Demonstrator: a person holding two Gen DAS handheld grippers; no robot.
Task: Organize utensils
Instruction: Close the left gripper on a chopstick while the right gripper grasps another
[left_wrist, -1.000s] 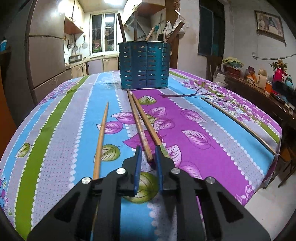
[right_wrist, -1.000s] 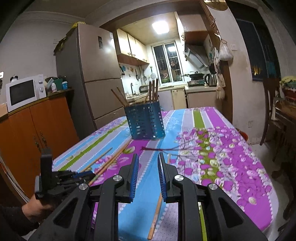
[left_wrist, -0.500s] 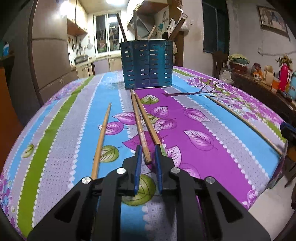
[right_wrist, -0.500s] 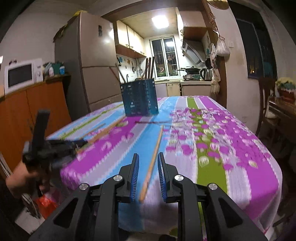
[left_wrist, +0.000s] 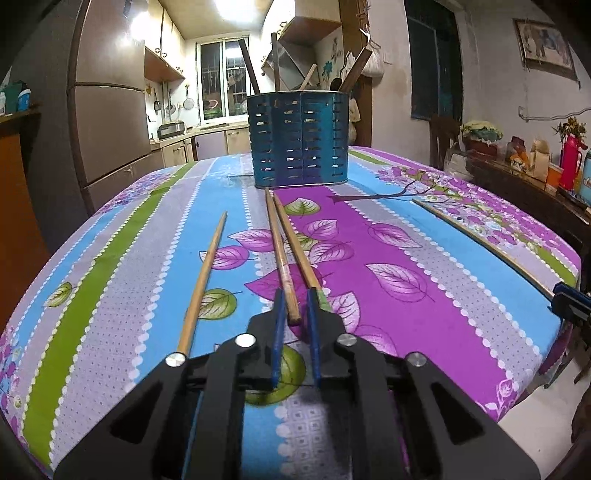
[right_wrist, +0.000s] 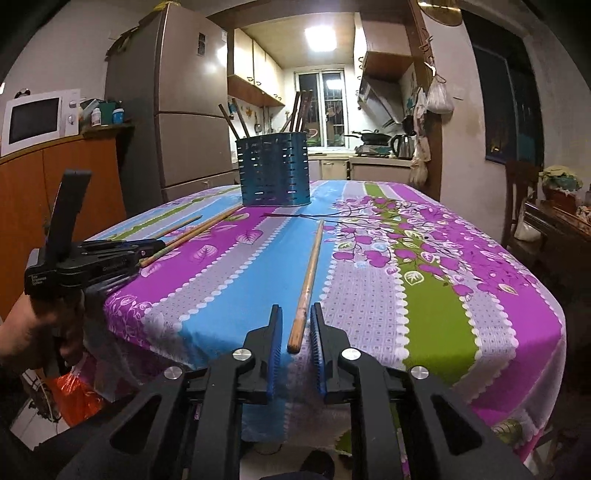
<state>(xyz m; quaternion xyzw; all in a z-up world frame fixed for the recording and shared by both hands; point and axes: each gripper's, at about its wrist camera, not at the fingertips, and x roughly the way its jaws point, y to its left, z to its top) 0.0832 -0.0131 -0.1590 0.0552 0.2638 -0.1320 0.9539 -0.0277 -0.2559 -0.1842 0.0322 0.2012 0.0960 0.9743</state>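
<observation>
Right tool (right_wrist: 296, 321) has advanced, now straddling the chopstick (right_wrist: 307, 280) end.

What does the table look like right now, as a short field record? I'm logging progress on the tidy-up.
holder: blue slotted holder upright at the table's far end, sticks in it
loose chopsticks: four on the cloth
left tongs: open around a paired chopstick
right tongs: open around a lone chopstick

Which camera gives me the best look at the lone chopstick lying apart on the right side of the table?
The right wrist view: the chopstick runs full length down the middle, its near end between the open right tool. The left wrist view shows it only as a thin, distorted line near the table's right edge.
</observation>
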